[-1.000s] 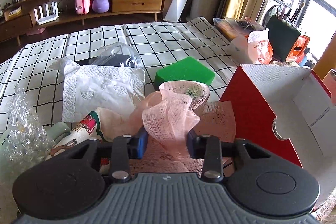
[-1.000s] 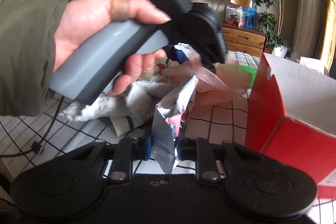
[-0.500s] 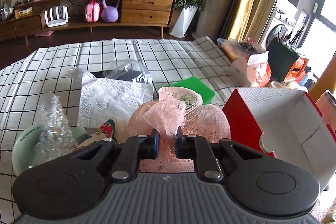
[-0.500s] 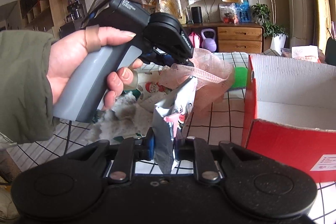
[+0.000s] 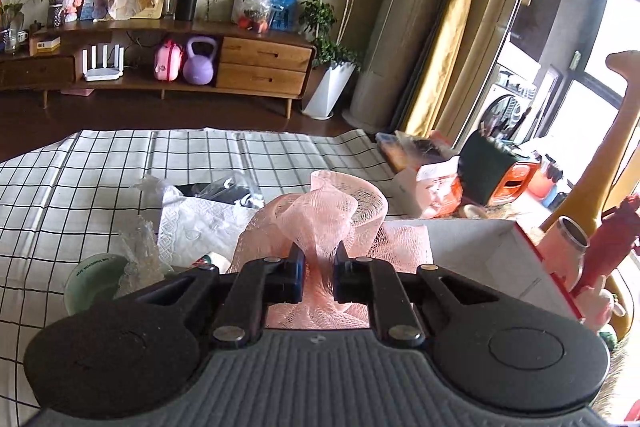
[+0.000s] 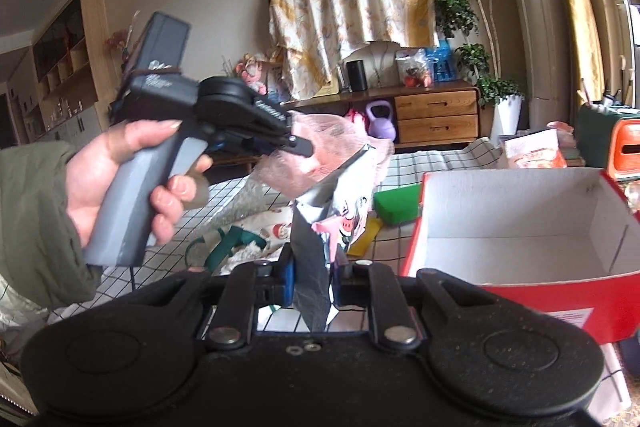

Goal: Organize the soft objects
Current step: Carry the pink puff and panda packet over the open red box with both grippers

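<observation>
My left gripper (image 5: pixel 319 269) is shut on a pink mesh bath pouf (image 5: pixel 332 211) and holds it in the air, left of the open red box (image 5: pixel 480 251). In the right wrist view the left gripper (image 6: pixel 298 147) and the pouf (image 6: pixel 320 155) hang above the table. My right gripper (image 6: pixel 314 275) is shut on a silver foil snack bag (image 6: pixel 324 215), held upright left of the red box (image 6: pixel 516 239). A green sponge (image 6: pixel 398 203) lies on the checked cloth beside the box.
On the checked tablecloth (image 5: pixel 80 179) lie a white paper napkin (image 5: pixel 200 227), a clear plastic bag (image 5: pixel 224 187), crinkled cellophane (image 5: pixel 140 251) and a printed cloth (image 6: pixel 264 231). A tissue pack (image 5: pixel 436 183) and an orange box (image 5: pixel 516 183) stand at the far right.
My left gripper closed on the pink pouf and lifted it up off the table. My right gripper rose with the foil bag, so the inside of the red box now shows.
</observation>
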{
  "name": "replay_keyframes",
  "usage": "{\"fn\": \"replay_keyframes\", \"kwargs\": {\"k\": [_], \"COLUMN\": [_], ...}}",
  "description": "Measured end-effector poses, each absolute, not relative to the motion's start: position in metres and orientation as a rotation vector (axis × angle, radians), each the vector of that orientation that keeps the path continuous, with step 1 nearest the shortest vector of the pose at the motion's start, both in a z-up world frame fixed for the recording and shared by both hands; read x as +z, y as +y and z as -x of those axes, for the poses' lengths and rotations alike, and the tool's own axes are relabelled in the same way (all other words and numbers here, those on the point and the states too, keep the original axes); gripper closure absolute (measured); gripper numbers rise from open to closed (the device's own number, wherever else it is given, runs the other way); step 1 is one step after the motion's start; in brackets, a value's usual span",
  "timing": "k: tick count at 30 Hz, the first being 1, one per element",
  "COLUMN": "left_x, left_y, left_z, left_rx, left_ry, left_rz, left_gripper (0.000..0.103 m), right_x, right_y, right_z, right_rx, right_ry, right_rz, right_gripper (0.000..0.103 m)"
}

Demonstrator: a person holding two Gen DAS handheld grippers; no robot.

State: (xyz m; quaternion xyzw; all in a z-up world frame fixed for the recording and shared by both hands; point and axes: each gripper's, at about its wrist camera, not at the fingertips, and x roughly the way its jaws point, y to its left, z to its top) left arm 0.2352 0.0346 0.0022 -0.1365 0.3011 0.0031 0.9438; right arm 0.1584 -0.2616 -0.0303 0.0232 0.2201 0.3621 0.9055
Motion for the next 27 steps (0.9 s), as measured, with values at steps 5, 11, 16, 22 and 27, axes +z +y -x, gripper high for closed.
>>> {"fn": "replay_keyframes", "kwargs": {"k": [5, 11, 16, 22, 27], "left_x": [0.018, 0.031, 0.033, 0.022, 0.008], "left_y": [0.015, -0.021, -0.052, -0.087, -0.115], "left_z": [-0.224, -0.220, -0.226, -0.238, -0.252], "left_rx": [-0.050, -0.125, -0.179, -0.230, -0.253], "left_ry": [0.600, 0.586, 0.590, 0.620, 0.632], "left_rz": [0.276, 0.245, 0.217, 0.158, 0.101], "left_gripper": [0.090, 0.090, 0.090, 0.090, 0.090], "right_x": [-0.014, -0.006, -0.012, -0.027, -0.042], "right_y": [-0.285, -0.315, -0.341, -0.362, -0.378], "right_z": [-0.169, -0.187, -0.212, -0.239, -0.263], "right_rx": [0.685, 0.589, 0.516, 0.448, 0.404], "right_ry": [0.449, 0.461, 0.477, 0.511, 0.560], "right_rz": [-0.066, -0.098, -0.117, -0.099, -0.085], "right_gripper": [0.087, 0.087, 0.087, 0.087, 0.087]}}
